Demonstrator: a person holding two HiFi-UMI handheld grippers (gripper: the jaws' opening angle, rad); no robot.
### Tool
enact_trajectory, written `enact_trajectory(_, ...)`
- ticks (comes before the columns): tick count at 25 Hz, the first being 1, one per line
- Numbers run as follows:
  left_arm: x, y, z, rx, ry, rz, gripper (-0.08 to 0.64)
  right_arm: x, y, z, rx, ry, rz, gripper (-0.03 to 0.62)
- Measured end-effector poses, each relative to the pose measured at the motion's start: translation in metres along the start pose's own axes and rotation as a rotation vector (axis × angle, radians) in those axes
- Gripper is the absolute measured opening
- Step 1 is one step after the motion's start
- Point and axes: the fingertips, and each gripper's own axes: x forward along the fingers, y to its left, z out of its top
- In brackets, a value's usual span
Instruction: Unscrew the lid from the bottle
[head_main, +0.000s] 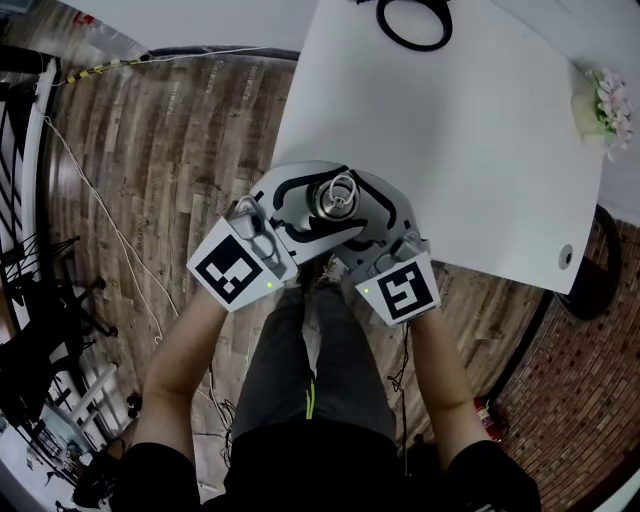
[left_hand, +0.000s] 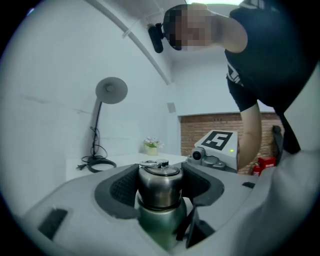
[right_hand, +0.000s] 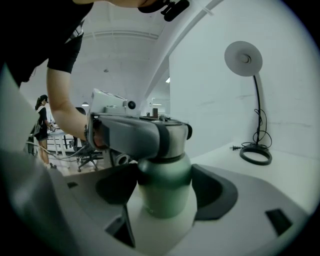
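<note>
A green metal bottle (right_hand: 165, 185) with a steel lid (left_hand: 159, 182) is held upright at the near edge of the white table (head_main: 470, 130). My left gripper (left_hand: 160, 187) has its dark pads (left_hand: 122, 187) pressed on both sides of the lid. A small ring handle lies flat on top of the lid. Lower down, my right gripper (right_hand: 165, 190) is shut on the green body, with a pad on each side. In the head view both grippers meet around the bottle (head_main: 336, 197), and the body is hidden beneath them.
A desk lamp (left_hand: 107, 95) stands at the table's far side, its black ring base (head_main: 413, 22) and cord beside it. A small flower pot (head_main: 598, 105) sits at the far right. Wooden floor lies to the left, and a person (right_hand: 41, 125) stands far behind.
</note>
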Motion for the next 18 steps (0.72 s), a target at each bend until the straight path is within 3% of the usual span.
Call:
enact_trajectory(3, -0.003, 0.007, 0.0, -0.006, -0.02, 0.22, 0.276, 0.0, 0.0, 0.0, -0.005, -0.001, -0.003, 0.327)
enact_trajectory(6, -0.004, 0.009, 0.007, 0.018, -0.05, 0.334, 0.272, 0.001, 0.0, 0.0, 0.002, 0.002, -0.007, 0.327)
enact_trajectory(18, -0.004, 0.01, 0.013, 0.004, -0.061, 0.311, 0.272, -0.004, -0.001, 0.001, -0.009, -0.002, -0.024, 0.327)
